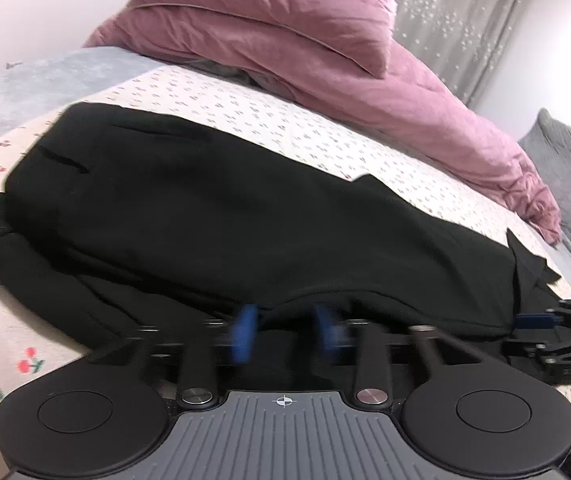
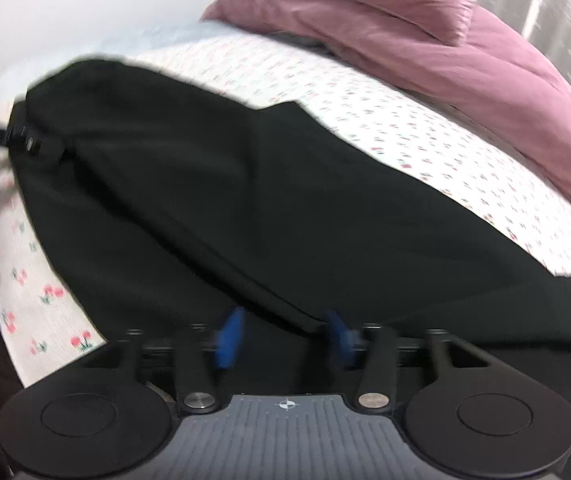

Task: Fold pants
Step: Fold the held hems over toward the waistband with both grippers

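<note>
A: Big picture first: the bed (image 1: 245, 96), cherry-print sheet, with a pink duvet (image 1: 365, 80) heaped along the far side. And right across the near half, the black pants (image 1: 225, 208), laid out flat.

B: Which way are they running?

A: Sideways to both tools. The long axis goes left to right along the near edge of the mattress, so the cloth lies straight ahead of each gripper, and the near hem is the part within reach.

B: And the grippers themselves?

A: Left gripper (image 1: 285, 330) is at that near edge, blue pads apart, with a ridge of black cloth sitting between them. It's blurred, so I can't say it's pinched. Right gripper (image 2: 283, 336) is further along the same edge, pads also spread, a fold line passing between them.

B: So who's nearer?

A: Both about equal, I'd judge. The fold likely needs them lifting that edge together, away toward the duvet.
</note>
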Motion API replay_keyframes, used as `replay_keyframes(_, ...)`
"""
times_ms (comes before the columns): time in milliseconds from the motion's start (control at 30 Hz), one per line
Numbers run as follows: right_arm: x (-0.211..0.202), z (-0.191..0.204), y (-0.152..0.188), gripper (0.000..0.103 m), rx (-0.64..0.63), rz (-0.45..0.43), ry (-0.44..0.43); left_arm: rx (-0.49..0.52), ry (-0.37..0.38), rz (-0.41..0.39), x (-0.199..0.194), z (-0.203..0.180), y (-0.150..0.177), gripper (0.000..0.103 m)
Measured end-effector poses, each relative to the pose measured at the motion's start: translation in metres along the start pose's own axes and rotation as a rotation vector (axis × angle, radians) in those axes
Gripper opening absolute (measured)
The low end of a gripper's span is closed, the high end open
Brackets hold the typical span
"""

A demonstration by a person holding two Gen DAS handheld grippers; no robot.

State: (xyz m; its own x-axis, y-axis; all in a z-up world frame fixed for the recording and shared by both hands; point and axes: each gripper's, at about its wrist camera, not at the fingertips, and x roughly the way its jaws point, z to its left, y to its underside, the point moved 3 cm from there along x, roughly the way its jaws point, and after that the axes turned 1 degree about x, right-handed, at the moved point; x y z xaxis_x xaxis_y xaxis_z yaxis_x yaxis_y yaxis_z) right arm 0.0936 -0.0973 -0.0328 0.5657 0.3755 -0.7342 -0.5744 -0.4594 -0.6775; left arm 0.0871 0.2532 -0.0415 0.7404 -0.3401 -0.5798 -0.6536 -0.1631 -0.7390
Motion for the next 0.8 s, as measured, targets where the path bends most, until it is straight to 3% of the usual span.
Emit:
replay_keyframes(33, -0.004, -0.007, -0.001, 0.058, 0.037, -0.01, 0.003, 0.0, -0.006, -0.015, -0.004, 0.0, 0.0, 0.063)
replay_keyframes(133, -0.012, -0.03, -0.002, 0.067, 0.166, -0.02, 0.013, 0.008, -0.03, -0.059, -0.013, 0.0, 0.0, 0.068)
replay_keyframes(300, -0.007, -0.058, 0.004, 0.068, 0.365, -0.004, 0.023, -0.072, -0.094, -0.092, -0.016, 0.017, -0.002, 0.069)
replay_keyframes(500, 0.007, -0.069, 0.009, 0.068, 0.502, 0.017, -0.004, -0.283, -0.16, -0.151, -0.019, 0.051, -0.009, 0.069)
replay_keyframes(633, 0.012, -0.073, 0.015, 0.068, 0.553, 0.014, 0.001, -0.379, -0.225, -0.188, -0.02, 0.07, -0.01, 0.068)
replay_keyframes(733, 0.017, -0.078, 0.013, 0.067, 0.575, -0.004, 0.019, -0.463, -0.266, -0.223, -0.017, 0.08, -0.013, 0.061)
replay_keyframes(800, 0.021, -0.08, 0.011, 0.067, 0.581, -0.015, 0.04, -0.488, -0.31, -0.24, -0.014, 0.083, -0.017, 0.049)
